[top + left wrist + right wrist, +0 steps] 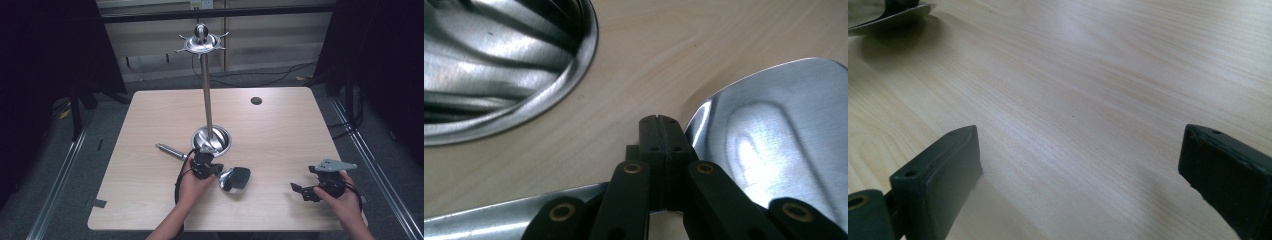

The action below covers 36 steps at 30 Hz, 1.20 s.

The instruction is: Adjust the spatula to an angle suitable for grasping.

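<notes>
A steel spatula lies on the wooden table (pixel 280 135), with its handle (pixel 170 150) pointing left and its blade (pixel 236 179) to the right. My left gripper (pixel 211 170) is shut on the thin neck between them. In the left gripper view the pads (pixel 659 122) meet, with the blade (pixel 774 140) at their right and the handle (pixel 499 215) at lower left. Just behind stands a metal utensil stand (pixel 207 100) with a round base (pixel 499 65) and hooks on top (pixel 201 44). My right gripper (pixel 305 192) is open over bare wood (pixel 1078 165).
A small dark hole (pixel 256 100) sits in the table's far right part. A shiny metal edge (pixel 888 12) shows at the top left of the right gripper view. Cables lie on the floor (pixel 270 77) beyond the table. Dark curtains flank both sides.
</notes>
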### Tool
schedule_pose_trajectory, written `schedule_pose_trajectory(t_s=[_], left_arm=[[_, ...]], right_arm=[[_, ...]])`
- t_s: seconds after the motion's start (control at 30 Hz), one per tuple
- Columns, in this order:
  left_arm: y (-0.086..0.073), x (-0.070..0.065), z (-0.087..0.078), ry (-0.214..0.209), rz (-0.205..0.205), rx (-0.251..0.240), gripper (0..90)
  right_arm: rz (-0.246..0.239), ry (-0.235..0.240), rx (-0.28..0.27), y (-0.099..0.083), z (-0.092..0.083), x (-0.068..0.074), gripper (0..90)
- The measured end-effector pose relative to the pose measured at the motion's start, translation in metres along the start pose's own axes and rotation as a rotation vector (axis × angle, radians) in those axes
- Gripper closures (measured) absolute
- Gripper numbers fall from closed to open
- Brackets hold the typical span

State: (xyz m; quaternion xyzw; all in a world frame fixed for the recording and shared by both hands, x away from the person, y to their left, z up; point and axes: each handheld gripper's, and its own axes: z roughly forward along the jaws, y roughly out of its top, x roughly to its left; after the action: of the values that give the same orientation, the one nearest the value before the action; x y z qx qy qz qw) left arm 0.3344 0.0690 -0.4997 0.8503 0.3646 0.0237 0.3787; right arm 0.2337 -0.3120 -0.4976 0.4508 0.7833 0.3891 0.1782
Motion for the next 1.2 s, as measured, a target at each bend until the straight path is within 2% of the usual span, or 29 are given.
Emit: schedule_pose_trajectory(t_s=[0.03,0.07,0.27,0.37,0.47,0.6,0.73,0.77,0.93,1.03,1.07,1.2], left_arm=[[-0.002,0.0,-0.003,-0.008,0.014,0.018,90.0],[-0.003,0.0,-0.003,-0.008,0.007,0.006,90.0],[-0.009,0.001,-0.016,-0.017,0.037,0.064,90.0],[-0.013,0.003,-0.022,-0.022,0.038,0.079,90.0],[-0.017,0.008,-0.029,-0.011,0.038,0.094,90.0],[-0.022,0.014,-0.036,0.0,0.006,0.08,90.0],[-0.026,0.019,-0.042,0.021,0.013,0.088,90.0],[-0.026,0.019,-0.042,0.023,0.0,0.079,90.0],[-0.026,0.021,-0.043,0.024,-0.003,0.092,90.0],[-0.025,0.022,-0.045,0.02,-0.012,0.085,90.0],[-0.023,0.021,-0.048,0.017,-0.026,0.064,90.0],[-0.02,0.025,-0.058,0.04,-0.019,0.051,90.0]], right_arm=[[0.002,-0.002,0.001,0.0,0.0,0.0,3.4],[0.001,-0.001,0.005,0.0,0.0,0.001,3.4],[-0.002,-0.003,0.006,0.0,0.0,0.001,3.4],[-0.003,-0.002,0.008,0.0,0.001,0.002,3.4],[-0.004,0.001,0.009,0.0,0.002,0.002,3.4],[-0.004,0.001,0.01,-0.001,0.002,0.002,3.4],[-0.002,0.0,0.007,0.0,0.001,0.003,3.4],[-0.001,0.0,0.009,0.0,0.002,0.003,3.4],[-0.004,0.003,0.008,0.0,0.002,0.003,3.4],[0.009,0.003,-0.003,0.0,0.002,0.003,3.3],[0.011,0.002,-0.003,0.0,0.002,0.003,3.3],[0.01,-0.001,0.0,0.0,0.001,0.002,3.3]])
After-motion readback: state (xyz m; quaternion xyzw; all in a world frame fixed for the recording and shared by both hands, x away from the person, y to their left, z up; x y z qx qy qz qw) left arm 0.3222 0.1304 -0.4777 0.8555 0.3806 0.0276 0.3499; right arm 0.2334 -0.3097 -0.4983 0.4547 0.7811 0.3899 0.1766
